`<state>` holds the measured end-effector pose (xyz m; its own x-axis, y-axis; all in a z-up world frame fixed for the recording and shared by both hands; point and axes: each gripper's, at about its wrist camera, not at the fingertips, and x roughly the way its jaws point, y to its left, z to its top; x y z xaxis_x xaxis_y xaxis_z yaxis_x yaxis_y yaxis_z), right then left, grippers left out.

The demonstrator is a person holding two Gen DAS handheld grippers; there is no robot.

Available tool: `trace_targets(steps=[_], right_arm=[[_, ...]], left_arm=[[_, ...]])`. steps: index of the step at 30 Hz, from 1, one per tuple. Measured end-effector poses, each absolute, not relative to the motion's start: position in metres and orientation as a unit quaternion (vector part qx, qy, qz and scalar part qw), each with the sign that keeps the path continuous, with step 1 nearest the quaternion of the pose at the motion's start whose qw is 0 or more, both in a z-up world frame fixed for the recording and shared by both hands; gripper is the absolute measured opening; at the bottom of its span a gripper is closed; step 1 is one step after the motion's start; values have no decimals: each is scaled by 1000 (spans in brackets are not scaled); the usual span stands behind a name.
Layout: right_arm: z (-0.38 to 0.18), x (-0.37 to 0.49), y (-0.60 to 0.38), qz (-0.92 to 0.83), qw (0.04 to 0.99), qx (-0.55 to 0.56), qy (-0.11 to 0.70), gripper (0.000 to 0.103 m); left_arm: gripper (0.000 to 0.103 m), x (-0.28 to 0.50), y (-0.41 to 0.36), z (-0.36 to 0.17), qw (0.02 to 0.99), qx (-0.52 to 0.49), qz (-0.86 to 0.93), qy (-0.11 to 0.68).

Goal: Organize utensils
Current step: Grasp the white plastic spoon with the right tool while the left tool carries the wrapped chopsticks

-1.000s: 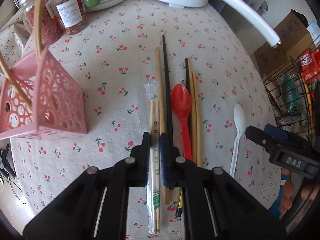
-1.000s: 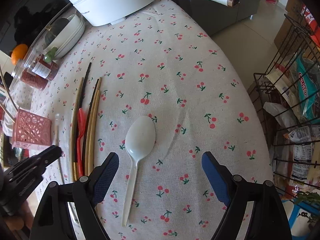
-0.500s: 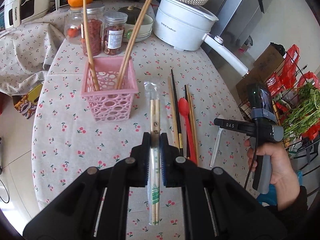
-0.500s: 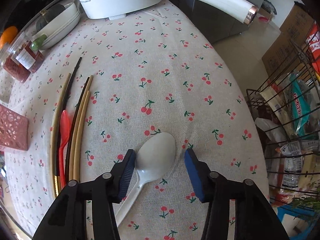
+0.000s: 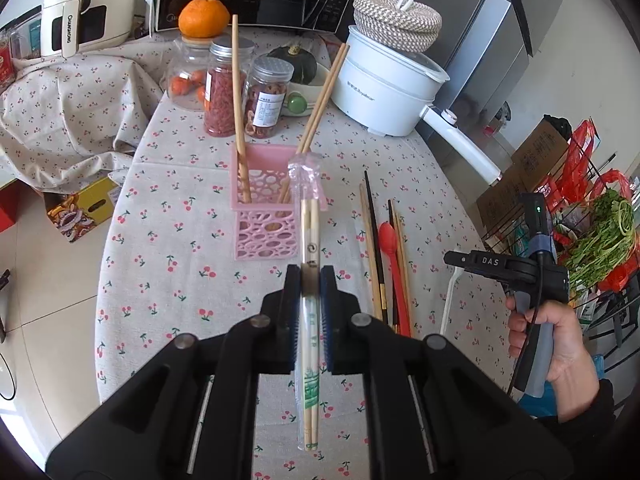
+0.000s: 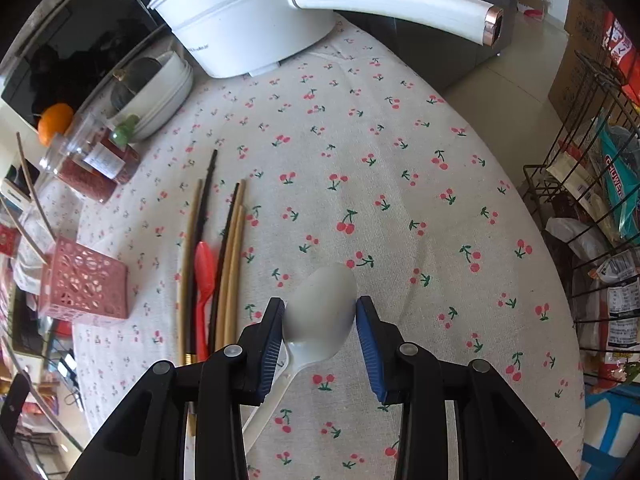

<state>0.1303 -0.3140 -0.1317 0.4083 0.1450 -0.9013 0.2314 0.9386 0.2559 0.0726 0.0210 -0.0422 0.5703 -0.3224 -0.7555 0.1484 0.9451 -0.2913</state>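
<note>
My left gripper (image 5: 310, 280) is shut on a plastic-wrapped pair of wooden chopsticks (image 5: 309, 224), held in the air above the table, in front of the pink holder (image 5: 267, 222). The holder has several wooden chopsticks (image 5: 239, 120) standing in it. My right gripper (image 6: 320, 312) has its blue pads against both sides of the bowl of a white plastic spoon (image 6: 320, 310) lying on the cloth. A red spoon (image 6: 205, 268) lies among loose wooden and black chopsticks (image 6: 232, 256) left of it. The right gripper (image 5: 460, 258) also shows in the left wrist view.
A white electric pot (image 5: 384, 88) with a long handle (image 6: 400, 4) stands at the back. Jars (image 5: 222, 88), an orange (image 5: 203, 19) and stacked bowls (image 6: 160, 92) sit behind the holder. A wire rack (image 6: 592, 200) with packets stands off the table's right edge.
My left gripper has lifted the wrapped chopsticks off the table and pulled back. My right gripper has come down over the white spoon and closed onto its bowl.
</note>
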Motion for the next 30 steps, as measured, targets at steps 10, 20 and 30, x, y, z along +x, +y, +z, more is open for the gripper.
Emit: trace_targets(steps=[10, 20, 30], right_arm=[[-74, 108, -307, 28, 863, 216, 455, 37], [-33, 102, -280, 77, 894, 209, 388, 37], [-22, 108, -266, 91, 904, 216, 357, 37]], left_arm=[[11, 66, 28, -10, 924, -102, -104, 353], [11, 70, 36, 25, 967, -91, -48, 233], [11, 99, 36, 22, 983, -100, -6, 157]])
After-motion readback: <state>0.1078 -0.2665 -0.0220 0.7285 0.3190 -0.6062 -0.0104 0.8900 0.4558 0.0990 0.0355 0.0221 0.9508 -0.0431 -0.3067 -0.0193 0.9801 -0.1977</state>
